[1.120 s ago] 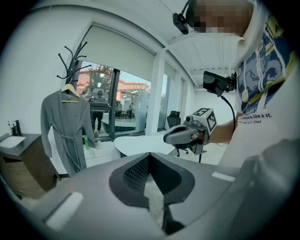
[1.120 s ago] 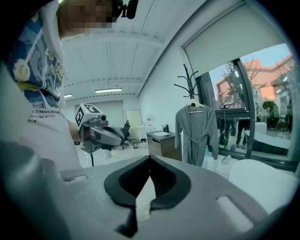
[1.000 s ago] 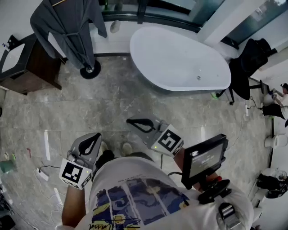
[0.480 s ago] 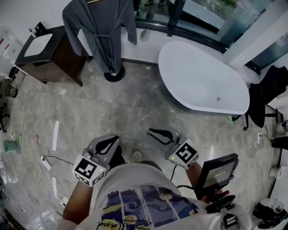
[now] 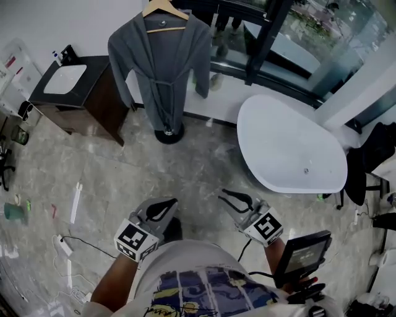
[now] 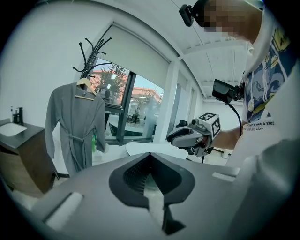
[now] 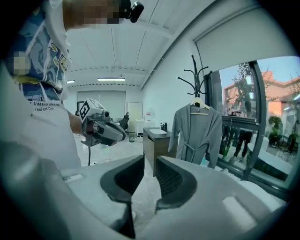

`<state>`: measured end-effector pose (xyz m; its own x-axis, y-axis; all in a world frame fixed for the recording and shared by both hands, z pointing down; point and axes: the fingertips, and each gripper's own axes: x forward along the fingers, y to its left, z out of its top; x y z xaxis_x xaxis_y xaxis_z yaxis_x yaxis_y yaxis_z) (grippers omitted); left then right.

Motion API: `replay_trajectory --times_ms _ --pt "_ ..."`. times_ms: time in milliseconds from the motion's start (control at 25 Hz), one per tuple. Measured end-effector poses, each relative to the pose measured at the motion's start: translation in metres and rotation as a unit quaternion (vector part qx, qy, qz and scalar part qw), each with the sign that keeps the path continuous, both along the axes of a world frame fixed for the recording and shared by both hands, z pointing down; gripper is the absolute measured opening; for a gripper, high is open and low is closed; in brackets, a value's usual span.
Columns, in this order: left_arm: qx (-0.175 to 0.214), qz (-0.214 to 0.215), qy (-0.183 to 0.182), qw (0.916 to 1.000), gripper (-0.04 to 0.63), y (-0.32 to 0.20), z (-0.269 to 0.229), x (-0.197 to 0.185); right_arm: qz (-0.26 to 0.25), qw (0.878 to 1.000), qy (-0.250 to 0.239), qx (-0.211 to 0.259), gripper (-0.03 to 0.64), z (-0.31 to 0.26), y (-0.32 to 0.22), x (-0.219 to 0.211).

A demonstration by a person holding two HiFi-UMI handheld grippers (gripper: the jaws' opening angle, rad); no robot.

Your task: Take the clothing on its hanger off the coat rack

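Grey bathrobe [image 5: 162, 68] hangs on a wooden hanger [image 5: 164, 8] hooked on the black coat rack [image 7: 195, 77]. Belt is tied at the waist, and the hem reaches down to the rack's round base [image 5: 168, 132]. Robe not yet touched. Both grippers are well apart from the coat rack, held low in front of the person, with open marble floor [image 5: 124, 167] between them and it. Left gripper [image 6: 149, 155]: fingers pressed together, nothing in them. Right gripper [image 7: 149, 161]: fingers opening, a narrow gap so far, nothing between them; it points toward the coat rack. In the head view a dark vanity cabinet [image 5: 74, 93] with a white basin stands just left of the coat rack. A white bathtub [image 5: 291, 148] lies to the rack's right, by the window wall.
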<state>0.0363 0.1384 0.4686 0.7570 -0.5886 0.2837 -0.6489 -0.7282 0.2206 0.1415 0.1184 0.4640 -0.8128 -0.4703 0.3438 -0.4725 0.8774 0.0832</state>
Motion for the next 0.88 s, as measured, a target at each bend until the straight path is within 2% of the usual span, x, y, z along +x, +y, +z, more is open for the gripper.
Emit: replay_trajectory --times_ms 200,440,600,880 --pt "0.045 0.010 -0.007 0.9989 0.005 -0.074 -0.023 -0.040 0.026 0.999 0.017 0.014 0.080 -0.017 -0.087 -0.027" --pt "0.045 0.000 -0.013 0.9989 0.011 -0.134 -0.023 -0.101 0.040 0.996 0.048 0.064 0.103 -0.038 -0.190 -0.067" --pt "0.056 -0.009 -0.014 0.9983 0.014 -0.163 -0.030 -0.114 0.036 0.993 0.061 0.097 0.109 -0.050 -0.251 -0.080" --pt "0.060 -0.057 -0.014 0.9965 0.015 -0.230 -0.033 -0.134 0.019 0.987 0.075 0.138 0.144 -0.084 -0.380 -0.092"
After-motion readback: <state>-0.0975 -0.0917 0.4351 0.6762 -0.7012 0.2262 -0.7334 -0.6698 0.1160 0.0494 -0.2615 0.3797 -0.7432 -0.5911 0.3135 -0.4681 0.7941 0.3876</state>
